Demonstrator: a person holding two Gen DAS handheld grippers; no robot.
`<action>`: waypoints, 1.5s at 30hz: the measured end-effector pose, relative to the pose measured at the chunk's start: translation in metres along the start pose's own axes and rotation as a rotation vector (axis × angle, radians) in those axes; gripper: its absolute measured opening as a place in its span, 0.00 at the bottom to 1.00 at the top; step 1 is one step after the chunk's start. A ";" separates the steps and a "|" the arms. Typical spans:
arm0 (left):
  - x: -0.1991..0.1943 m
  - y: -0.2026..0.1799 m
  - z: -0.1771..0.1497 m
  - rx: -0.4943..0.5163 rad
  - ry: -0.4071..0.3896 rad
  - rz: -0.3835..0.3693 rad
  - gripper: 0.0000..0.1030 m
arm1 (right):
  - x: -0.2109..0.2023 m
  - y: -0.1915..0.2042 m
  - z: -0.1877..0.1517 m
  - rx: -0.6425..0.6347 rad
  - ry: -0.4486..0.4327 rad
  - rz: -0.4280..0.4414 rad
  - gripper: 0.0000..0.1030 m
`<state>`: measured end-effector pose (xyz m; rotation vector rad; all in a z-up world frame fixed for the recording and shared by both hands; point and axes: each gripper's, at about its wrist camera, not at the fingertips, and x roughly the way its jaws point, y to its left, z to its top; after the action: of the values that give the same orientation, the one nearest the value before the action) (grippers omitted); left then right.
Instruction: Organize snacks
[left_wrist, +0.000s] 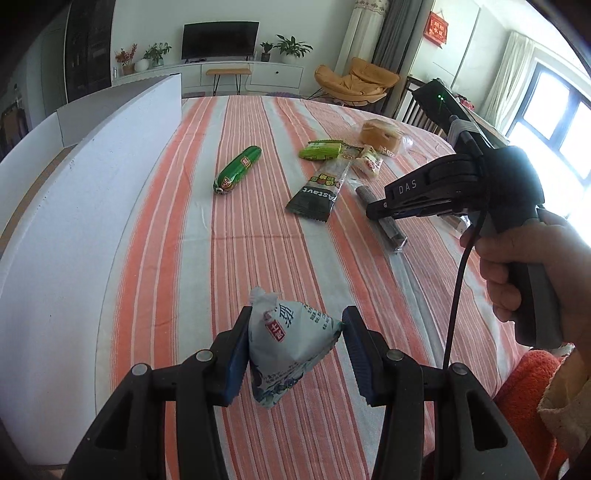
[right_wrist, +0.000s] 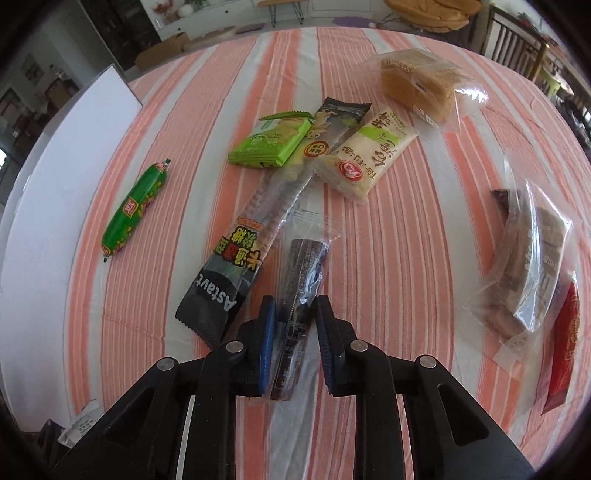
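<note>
Left gripper (left_wrist: 295, 328) clamps a white pouch (left_wrist: 284, 354); right gripper (right_wrist: 295, 317) pinches a dark stick (right_wrist: 299, 295)

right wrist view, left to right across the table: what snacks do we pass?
White board → green sausage → green wafer pack → cream rice cracker pack → bagged sponge cake → clear bag of brown cakes → red packet.
</note>
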<state>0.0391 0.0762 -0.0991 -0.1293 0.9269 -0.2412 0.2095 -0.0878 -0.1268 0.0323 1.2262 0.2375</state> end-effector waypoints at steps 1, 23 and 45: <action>-0.004 0.001 0.001 -0.009 -0.002 -0.010 0.46 | -0.001 -0.005 -0.003 0.019 0.002 0.018 0.17; -0.152 0.212 0.051 -0.387 -0.186 0.427 0.68 | -0.139 0.207 0.018 -0.196 -0.145 0.720 0.27; 0.047 -0.028 0.027 0.049 0.039 0.005 0.96 | -0.055 -0.056 -0.117 -0.036 -0.310 -0.123 0.68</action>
<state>0.0835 0.0369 -0.1139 -0.0771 0.9595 -0.2630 0.0919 -0.1655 -0.1242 -0.0369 0.9119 0.1410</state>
